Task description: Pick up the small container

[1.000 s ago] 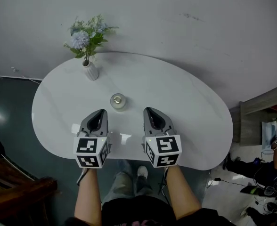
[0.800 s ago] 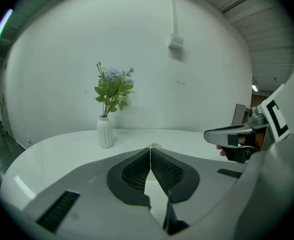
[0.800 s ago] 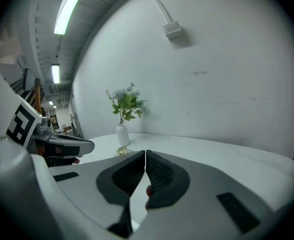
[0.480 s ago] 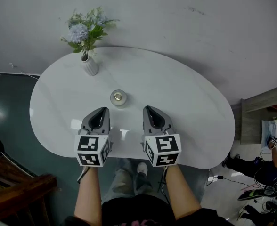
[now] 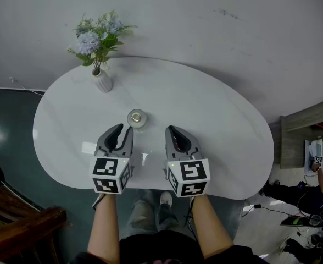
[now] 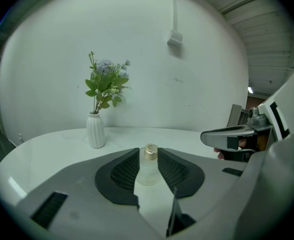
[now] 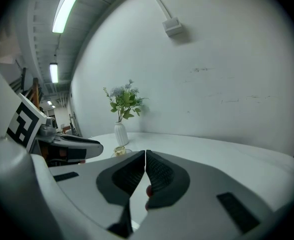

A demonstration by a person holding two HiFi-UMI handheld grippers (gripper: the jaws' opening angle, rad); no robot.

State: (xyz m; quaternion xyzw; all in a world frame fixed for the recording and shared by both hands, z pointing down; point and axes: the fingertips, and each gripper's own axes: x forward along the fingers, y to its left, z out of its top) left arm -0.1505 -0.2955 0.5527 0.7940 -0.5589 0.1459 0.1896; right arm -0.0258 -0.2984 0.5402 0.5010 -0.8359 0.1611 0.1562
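Note:
The small container [image 5: 137, 118], a frosted round jar with a gold cap, stands on the white oval table [image 5: 216, 120] just beyond both grippers. My left gripper [image 5: 124, 130] points at it from the near side, its jaws opening a little. In the left gripper view the container [image 6: 148, 170] shows in the gap ahead of the left gripper [image 6: 148, 154], and the pads do not touch it. My right gripper [image 5: 171, 130] rests to the container's right, jaws shut with nothing between them. From the right gripper [image 7: 145, 154] the container [image 7: 119, 150] lies off to the left.
A ribbed white vase with blue flowers [image 5: 102, 81] stands at the table's far left. The wall runs behind the table. A wooden chair [image 5: 18, 219] is on the floor at lower left, and shelving and cables [image 5: 307, 213] are at the right.
The left gripper's jaws were shut and have parted slightly. Both grippers edged a little forward towards the container. The right gripper stays shut.

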